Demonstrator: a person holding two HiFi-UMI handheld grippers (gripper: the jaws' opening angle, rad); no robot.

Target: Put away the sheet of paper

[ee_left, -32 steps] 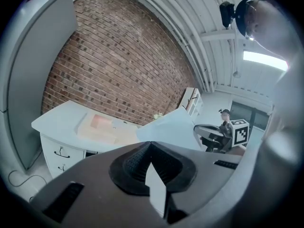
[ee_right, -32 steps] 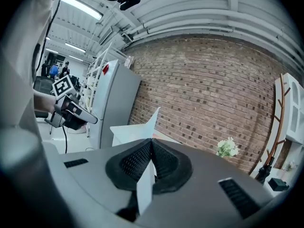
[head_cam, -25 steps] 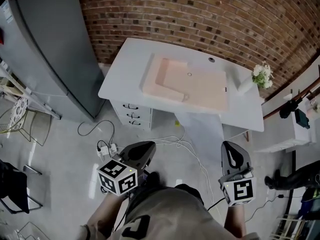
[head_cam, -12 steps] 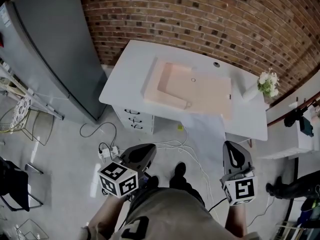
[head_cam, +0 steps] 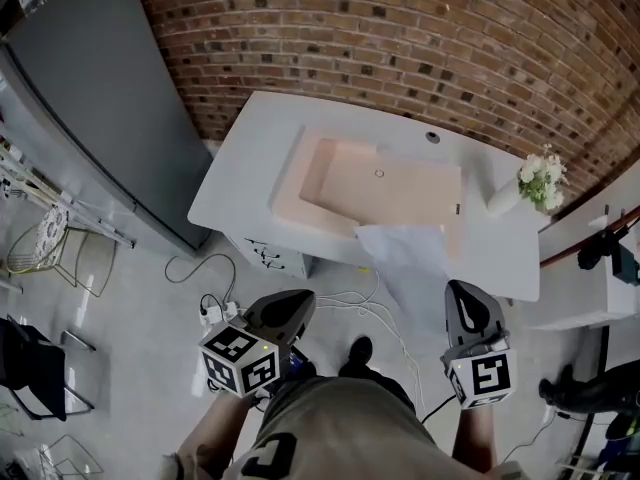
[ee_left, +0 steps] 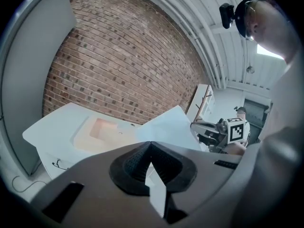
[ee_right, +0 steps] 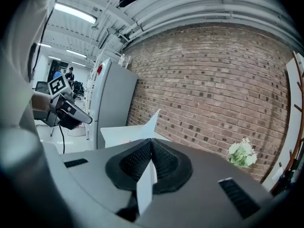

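My left gripper (head_cam: 283,306) and right gripper (head_cam: 466,306) are each closed on the sheet of paper (head_cam: 400,256). At the desk's (head_cam: 240,168) right end, a vase (head_cam: 501,200) holds white flowers (head_cam: 541,179).

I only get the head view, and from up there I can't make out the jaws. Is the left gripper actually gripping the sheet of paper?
Observer: Yes. The left gripper view shows the left gripper shut on the sheet of paper, with an edge of it pinched between the pads.
Operator: And the right one?
Observer: The right gripper view shows the right gripper shut on the sheet too, with a strip of it running down between the jaws and one corner standing up beyond them.
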